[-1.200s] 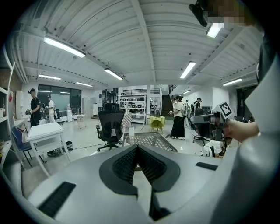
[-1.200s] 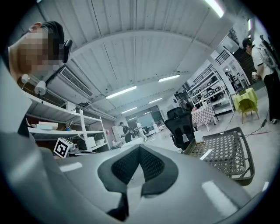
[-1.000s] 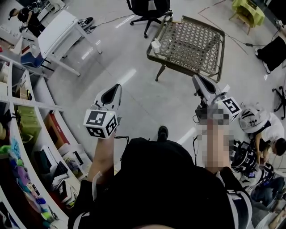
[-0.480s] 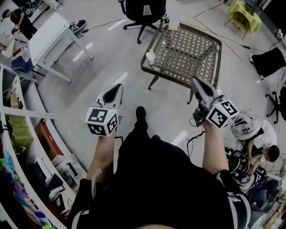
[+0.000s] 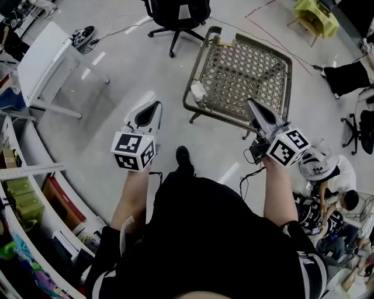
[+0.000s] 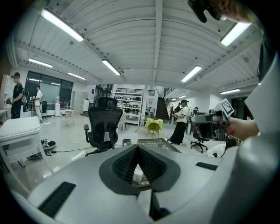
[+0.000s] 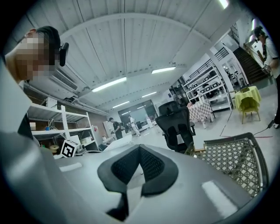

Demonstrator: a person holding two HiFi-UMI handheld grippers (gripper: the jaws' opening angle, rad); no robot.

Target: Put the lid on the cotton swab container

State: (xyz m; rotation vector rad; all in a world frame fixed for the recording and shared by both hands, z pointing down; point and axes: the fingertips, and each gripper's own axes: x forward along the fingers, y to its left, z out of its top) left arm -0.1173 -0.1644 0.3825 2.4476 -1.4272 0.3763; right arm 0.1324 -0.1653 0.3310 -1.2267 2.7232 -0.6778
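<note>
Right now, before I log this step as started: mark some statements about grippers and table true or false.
1. The left gripper and the right gripper are both shut and empty. True.
2. A small white object sits at the woven table's left edge. True.
3. The right gripper holds a lid. False: its fingers meet with nothing between them.
4. The office chair stands between the person and the table. False: it stands beyond the table.

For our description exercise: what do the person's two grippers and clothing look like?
Both the left gripper and right gripper have grey tapered jaws with black ribbed pads, each carrying a black-and-white marker cube. A black cable hangs beneath the right one. The top is black.
</note>
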